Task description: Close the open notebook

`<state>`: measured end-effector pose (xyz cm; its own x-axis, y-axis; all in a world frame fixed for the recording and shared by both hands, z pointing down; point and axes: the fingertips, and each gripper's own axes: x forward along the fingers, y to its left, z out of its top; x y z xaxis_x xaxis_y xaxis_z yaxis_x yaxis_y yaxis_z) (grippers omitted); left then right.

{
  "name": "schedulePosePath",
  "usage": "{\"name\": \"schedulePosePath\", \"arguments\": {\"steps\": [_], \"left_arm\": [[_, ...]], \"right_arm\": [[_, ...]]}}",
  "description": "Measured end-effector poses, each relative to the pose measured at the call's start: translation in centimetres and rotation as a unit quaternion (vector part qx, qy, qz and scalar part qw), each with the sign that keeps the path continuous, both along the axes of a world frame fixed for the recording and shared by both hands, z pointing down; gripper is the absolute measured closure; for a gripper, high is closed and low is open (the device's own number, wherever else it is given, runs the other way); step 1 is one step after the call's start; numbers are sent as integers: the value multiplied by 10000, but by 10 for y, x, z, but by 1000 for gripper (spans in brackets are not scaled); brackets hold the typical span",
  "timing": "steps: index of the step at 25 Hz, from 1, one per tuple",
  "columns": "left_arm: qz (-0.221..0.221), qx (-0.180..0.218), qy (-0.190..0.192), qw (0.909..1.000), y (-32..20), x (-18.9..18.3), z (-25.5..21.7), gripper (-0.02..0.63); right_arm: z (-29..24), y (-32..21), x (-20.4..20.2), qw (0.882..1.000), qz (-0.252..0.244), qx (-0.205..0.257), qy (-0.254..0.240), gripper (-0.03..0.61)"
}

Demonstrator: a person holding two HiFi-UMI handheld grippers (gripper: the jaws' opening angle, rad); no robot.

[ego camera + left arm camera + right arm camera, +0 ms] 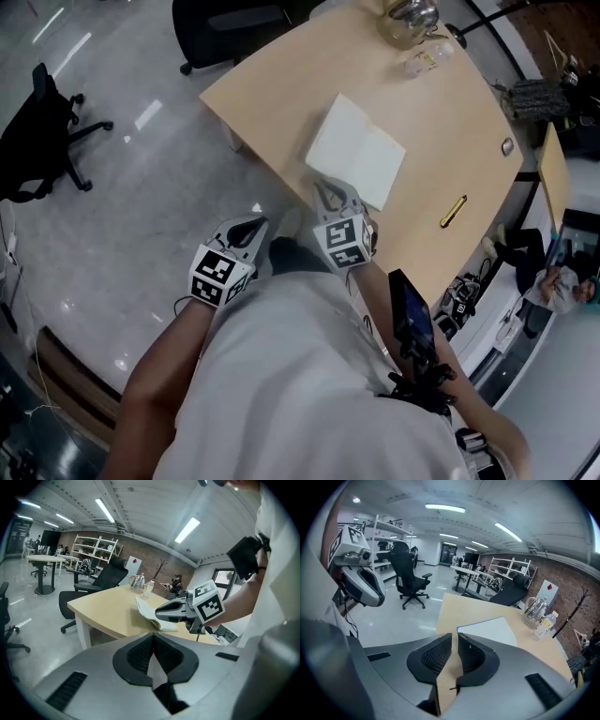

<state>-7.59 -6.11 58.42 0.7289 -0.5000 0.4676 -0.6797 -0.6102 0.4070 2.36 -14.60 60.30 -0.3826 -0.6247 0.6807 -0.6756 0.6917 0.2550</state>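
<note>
Notebook (pixel 356 150) lying open on the desk (pixel 272 89), both grippers empty.
The right gripper (pixel 330 192) has its fingers closed on nothing, tips at the notebook's 6 o'clock edge; I cannot tell whether they touch it. The left gripper (pixel 251 228), fingers likewise closed and empty, hangs at the right one's 8 o'clock, over the floor (pixel 141 187). A yellow pen (pixel 453 211) lies at the notebook's 4 o'clock, a glass kettle (pixel 408 19) at its 1 o'clock.

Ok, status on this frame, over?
Left gripper shut, empty, off the table. Right gripper shut, empty, at near edge of notebook. Notebook open. Pages bare; yellow pen lies clear.
</note>
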Motion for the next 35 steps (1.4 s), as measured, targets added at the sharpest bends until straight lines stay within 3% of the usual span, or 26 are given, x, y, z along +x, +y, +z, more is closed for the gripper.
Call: {"name": "schedulePosePath", "arguments": {"steps": [3, 5, 7, 12, 17, 25, 28, 35], "left_arm": [[-157, -38, 8, 9999, 1, -7, 1, 609], [-281, -54, 0, 9996, 2, -14, 3, 609], [-426, -65, -15, 9991, 2, -24, 3, 609], [-771, -92, -69, 9970, 7, -49, 2, 609], [-970, -144, -108, 9951, 17, -64, 2, 609], [-1061, -185, -121, 9941, 25, -75, 5, 609], [-1081, -154, -135, 9939, 23, -79, 5, 609], [-1065, -102, -150, 9942, 20, -77, 1, 608]], "right_arm": [[9, -12, -4, 9992, -139, 101, 358, 554], [17, -19, -7, 9974, -235, 169, 655, 479], [25, -25, -10, 9944, -297, 269, 981, 454], [40, -38, -12, 9785, -294, 662, 1934, 439], [50, -43, -13, 9671, -263, 802, 2398, 439], [53, -48, -8, 9713, 212, 740, 2252, 442], [52, -46, -12, 9753, 252, 713, 2078, 512], [45, -43, -9, 9865, 521, 527, 1459, 541]]}}
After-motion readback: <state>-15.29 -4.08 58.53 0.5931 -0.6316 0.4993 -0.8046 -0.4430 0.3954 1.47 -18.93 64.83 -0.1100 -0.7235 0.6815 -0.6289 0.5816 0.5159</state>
